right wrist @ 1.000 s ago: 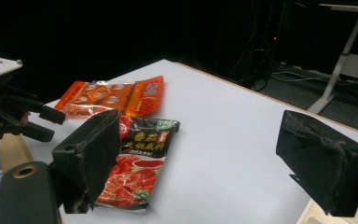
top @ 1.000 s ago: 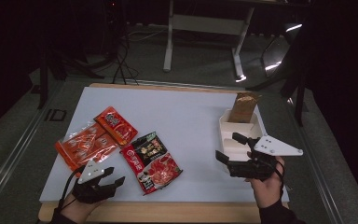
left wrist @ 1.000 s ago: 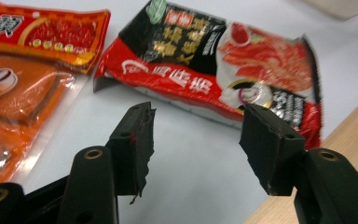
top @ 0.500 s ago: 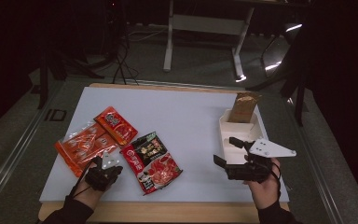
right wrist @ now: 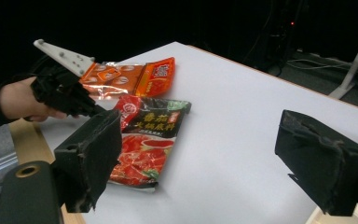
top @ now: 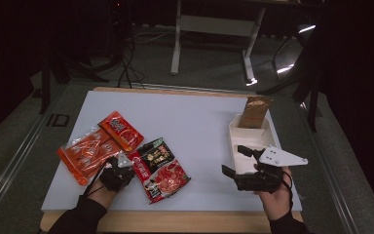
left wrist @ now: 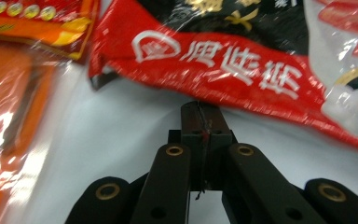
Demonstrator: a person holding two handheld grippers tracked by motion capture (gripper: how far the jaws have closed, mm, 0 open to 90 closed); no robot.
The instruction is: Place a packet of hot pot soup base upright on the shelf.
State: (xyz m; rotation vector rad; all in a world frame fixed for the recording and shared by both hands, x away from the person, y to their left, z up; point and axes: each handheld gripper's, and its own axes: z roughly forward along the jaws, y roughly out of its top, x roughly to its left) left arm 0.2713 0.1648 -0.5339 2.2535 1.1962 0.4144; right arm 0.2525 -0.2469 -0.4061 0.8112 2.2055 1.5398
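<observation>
3 flat sachets at 9 o'clock: two orange sachets (top: pixel 84 155) (top: pixel 121 129), one red-black sachet (top: pixel 159 168). 1 white tray (top: pixel 250 141) at 3 o'clock, 1 brown pouch (top: pixel 255 111) in it. 2 tools (top: pixel 126 168) (top: pixel 233 163).

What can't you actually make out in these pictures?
- High view: the left tool tip sits under its own body, so contact with the red and black packet is hidden.
- Left gripper view: the packet's print is blurred and cut off by the frame edges.
- High view: the brown bag in the white tray is too small to read.
</observation>
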